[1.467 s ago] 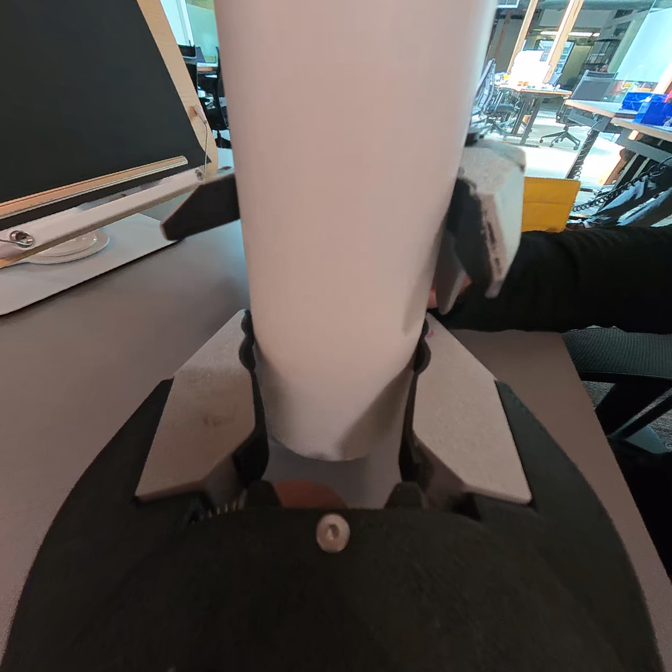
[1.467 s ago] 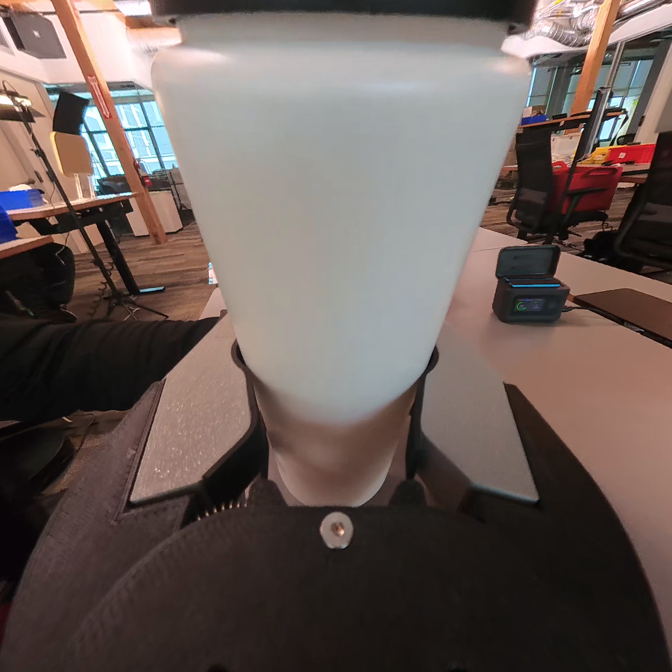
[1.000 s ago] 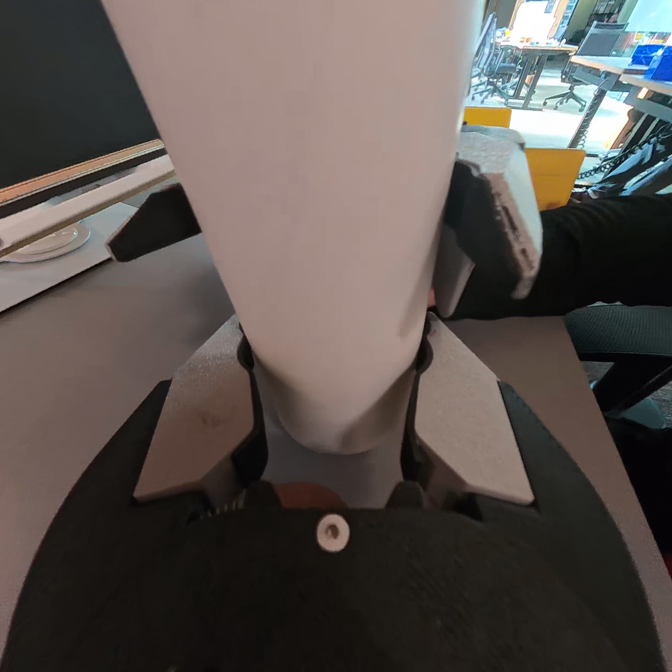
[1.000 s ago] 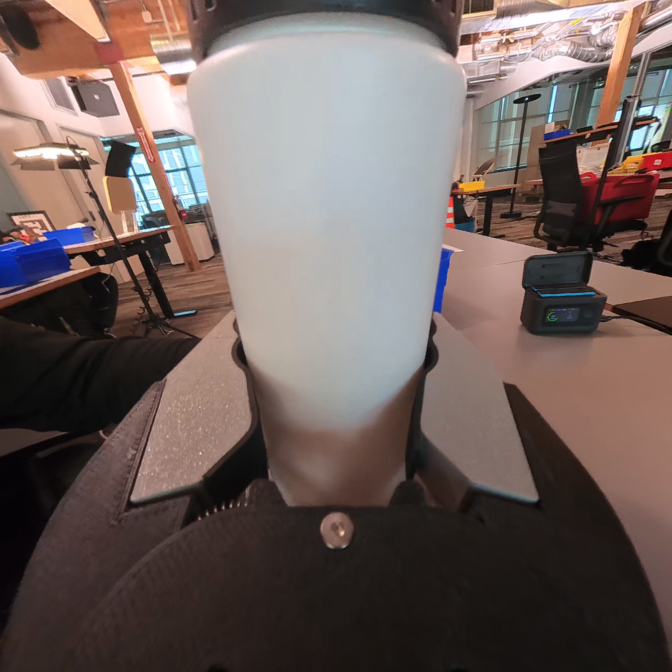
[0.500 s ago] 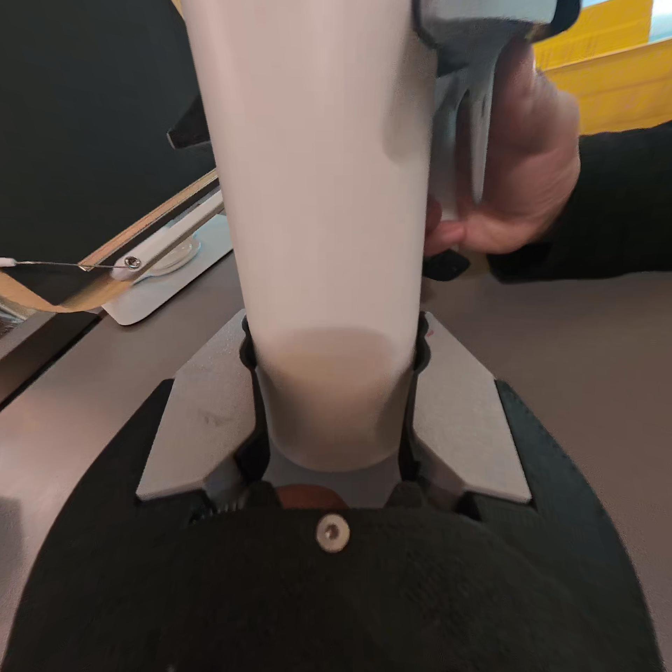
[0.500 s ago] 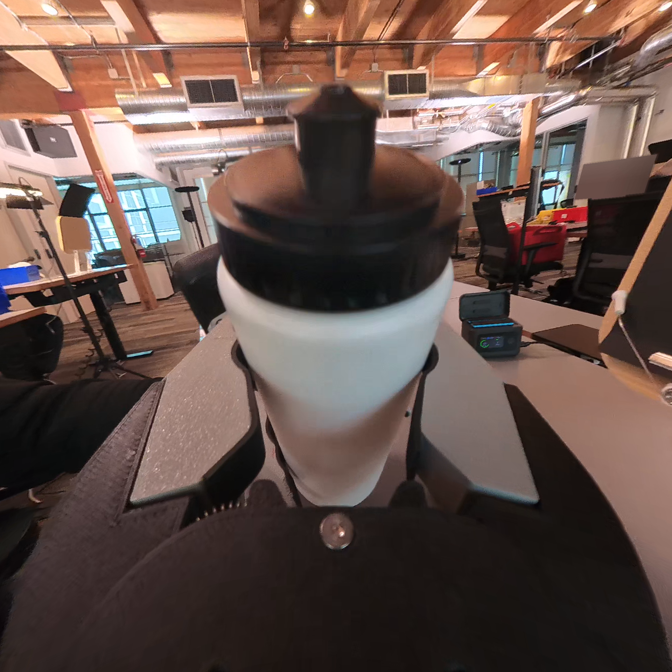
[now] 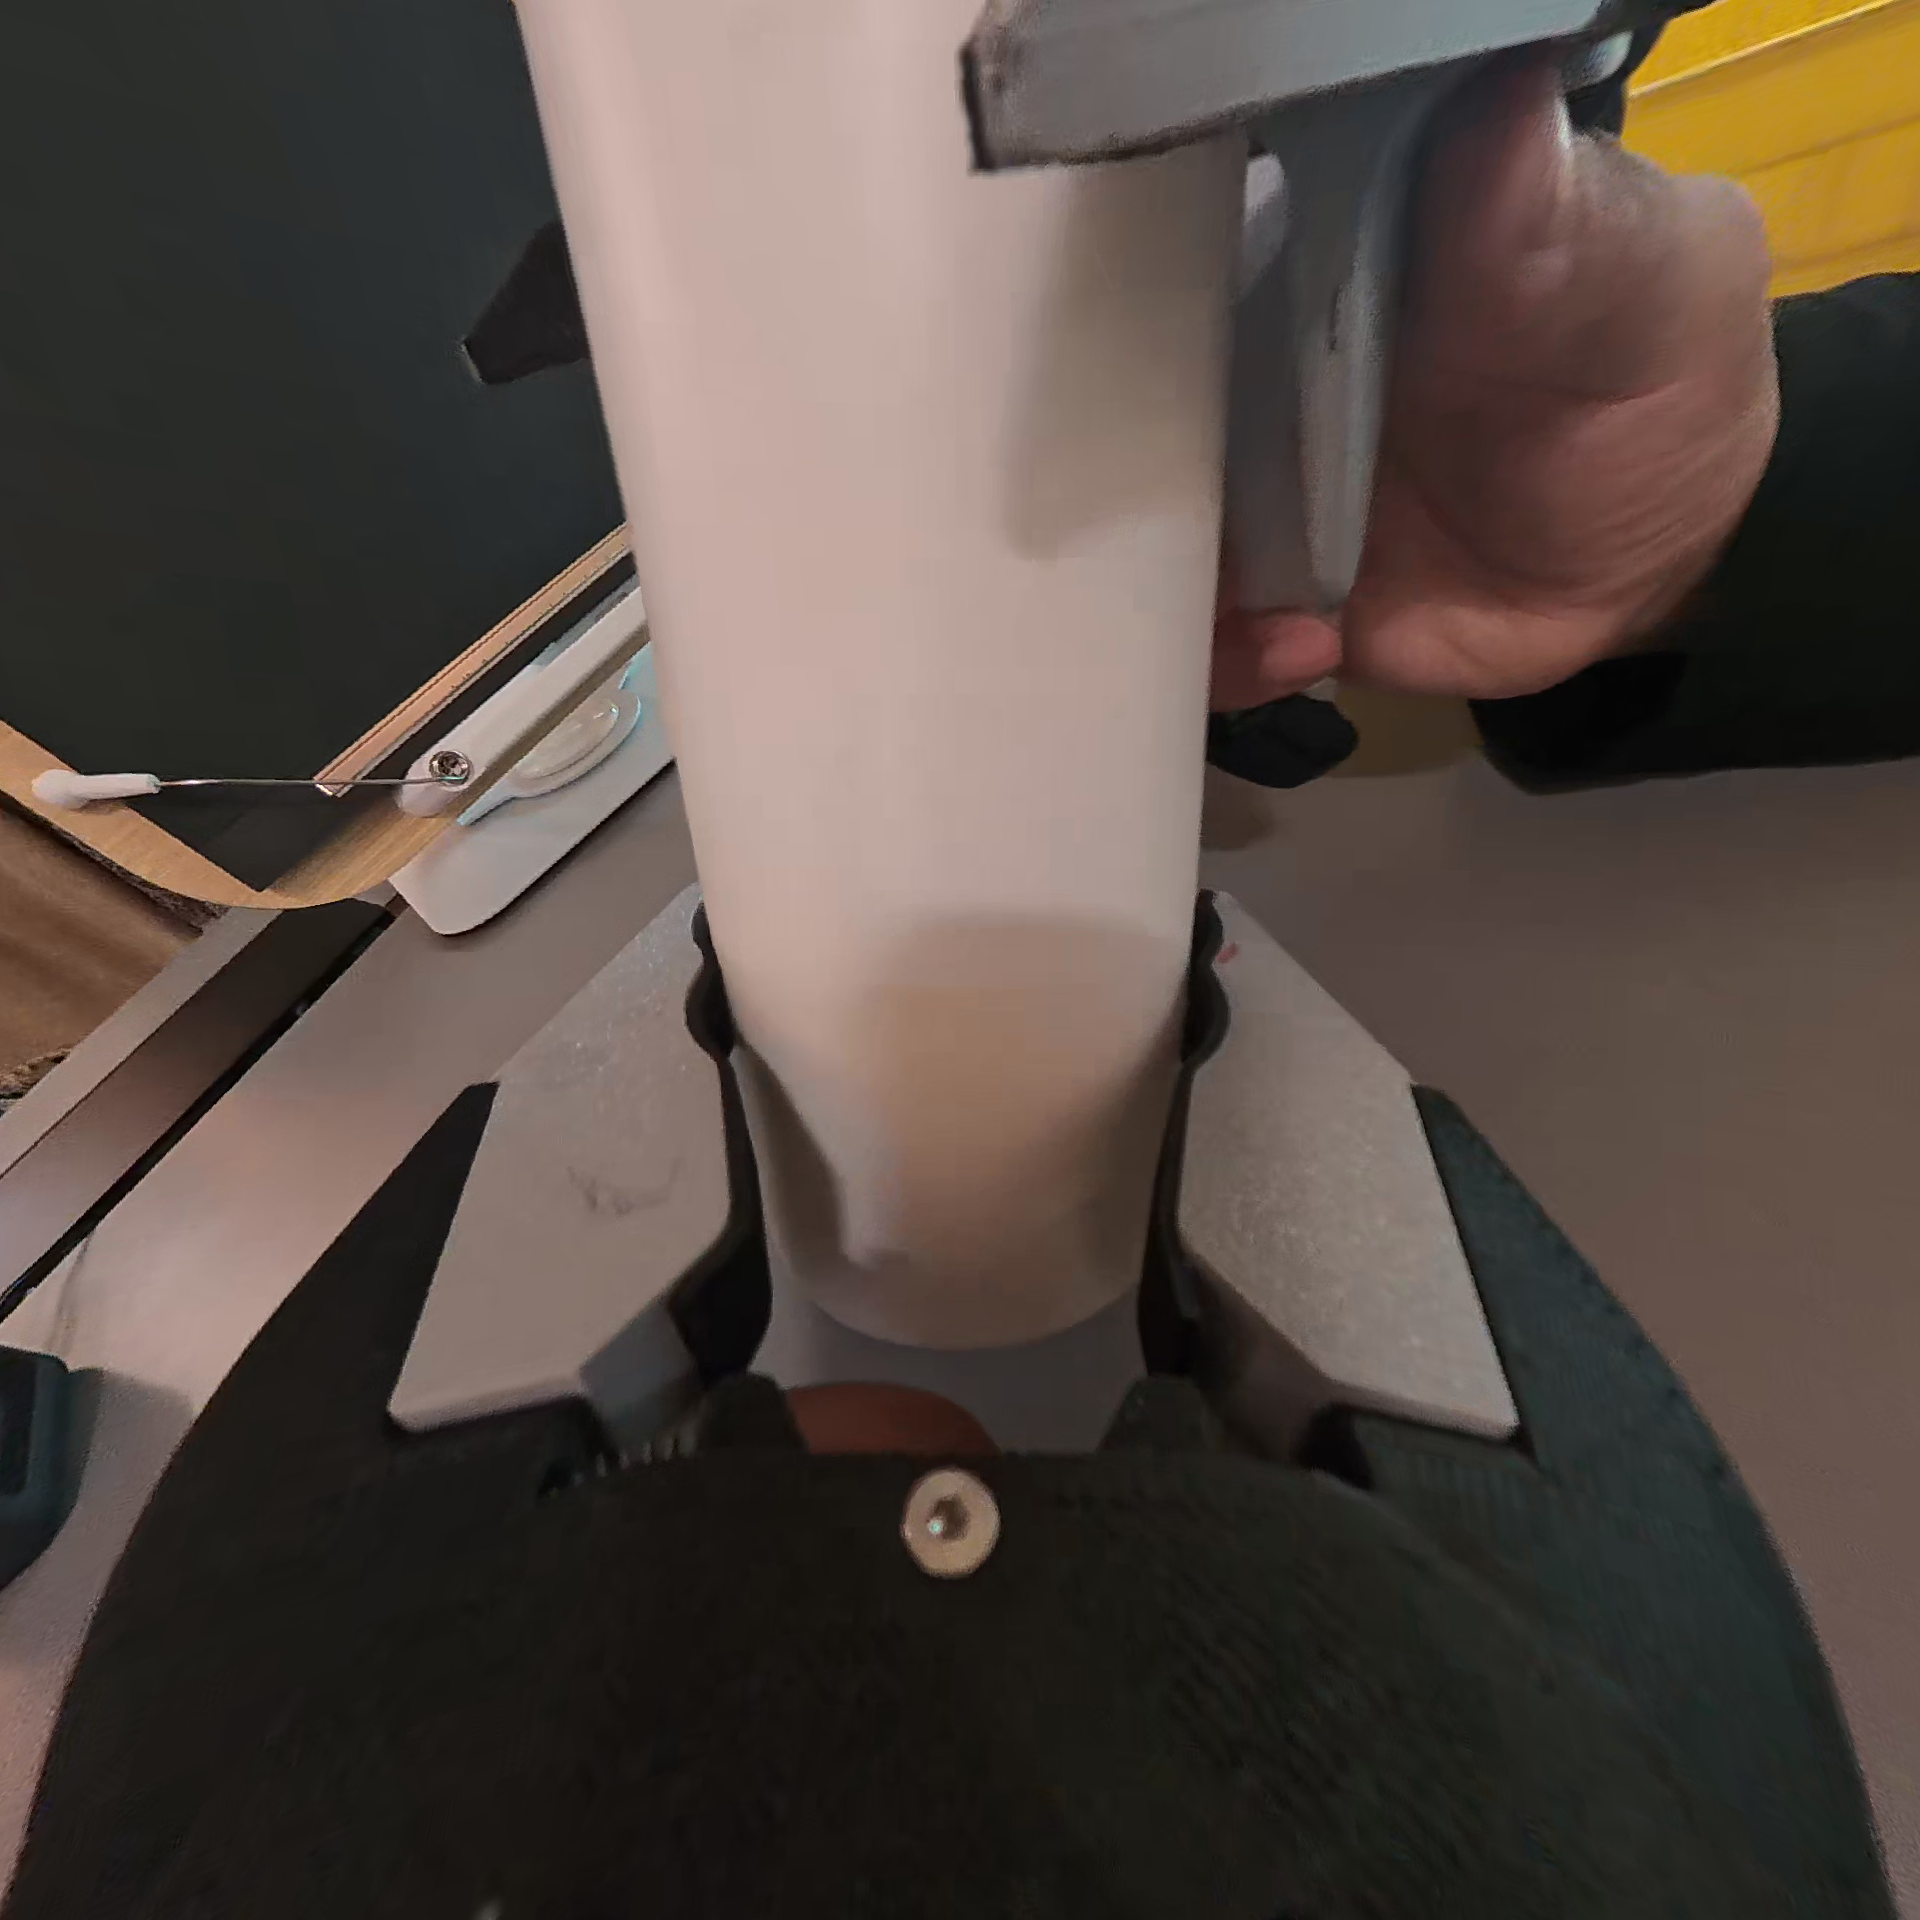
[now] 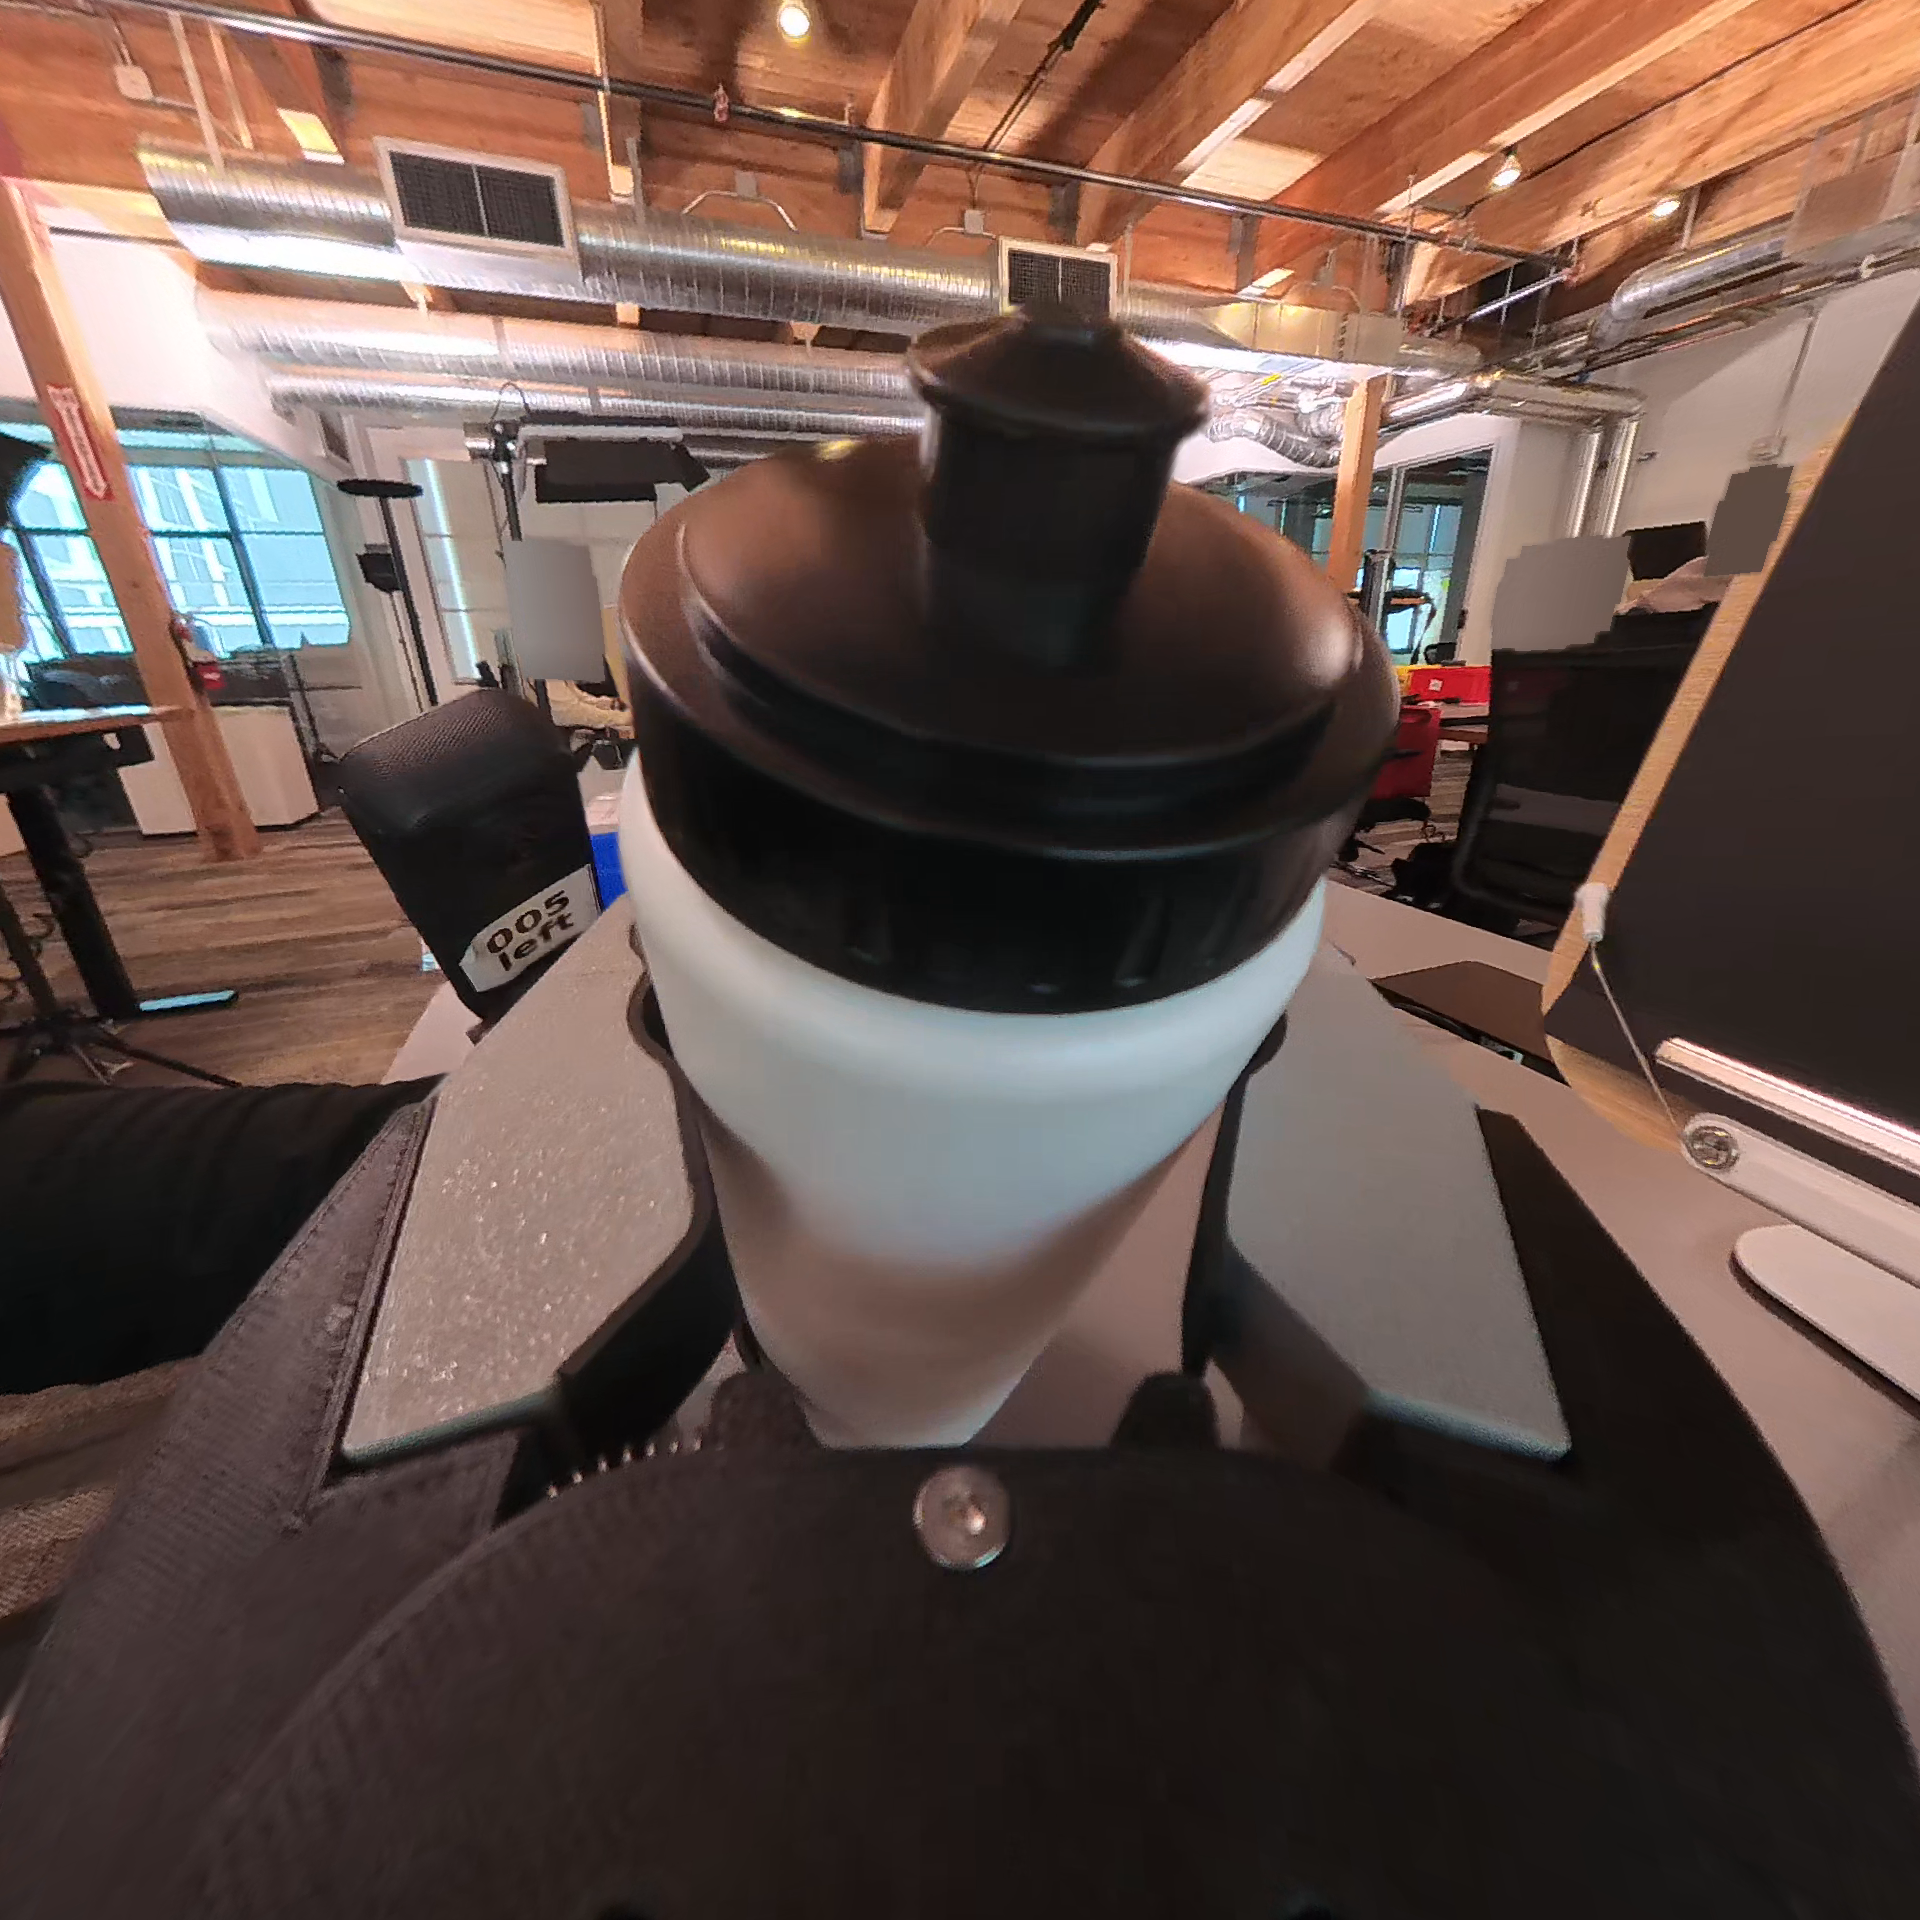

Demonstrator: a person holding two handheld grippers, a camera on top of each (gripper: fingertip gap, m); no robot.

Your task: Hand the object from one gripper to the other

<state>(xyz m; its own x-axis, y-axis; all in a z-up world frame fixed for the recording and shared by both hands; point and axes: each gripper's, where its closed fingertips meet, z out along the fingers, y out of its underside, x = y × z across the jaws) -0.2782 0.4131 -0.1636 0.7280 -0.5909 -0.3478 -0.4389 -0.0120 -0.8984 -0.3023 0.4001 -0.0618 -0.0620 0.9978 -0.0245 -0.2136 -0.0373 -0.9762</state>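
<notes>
In the left wrist view, the left gripper (image 7: pixel 956 1101) is clamped on the rounded bottom end of a smooth white plastic bottle (image 7: pixel 914 582), its grainy grey fingers (image 7: pixel 1320 1216) pressing on both sides. The bottle rises away from the camera over a matte grey table (image 7: pixel 1558 997). Higher on the bottle, the right gripper (image 7: pixel 1195 94) shows as a flat grey plate against the bottle's side, held by a bare hand (image 7: pixel 1538 436) in a black sleeve. A monitor's white foot (image 7: pixel 509 842) sits near the table's left edge.

In the right wrist view, the right gripper (image 8: pixel 961 1122) grips the bottle (image 8: pixel 966 1132) just under its shoulder, both speckled grey fingers (image 8: pixel 540 1195) pressed to the white wall. A ribbed black screw cap (image 8: pixel 997 769) with a round spout tops the bottle. The monitor (image 8: pixel 1766 831), wood-edged at the back, stands on the table at right.
</notes>
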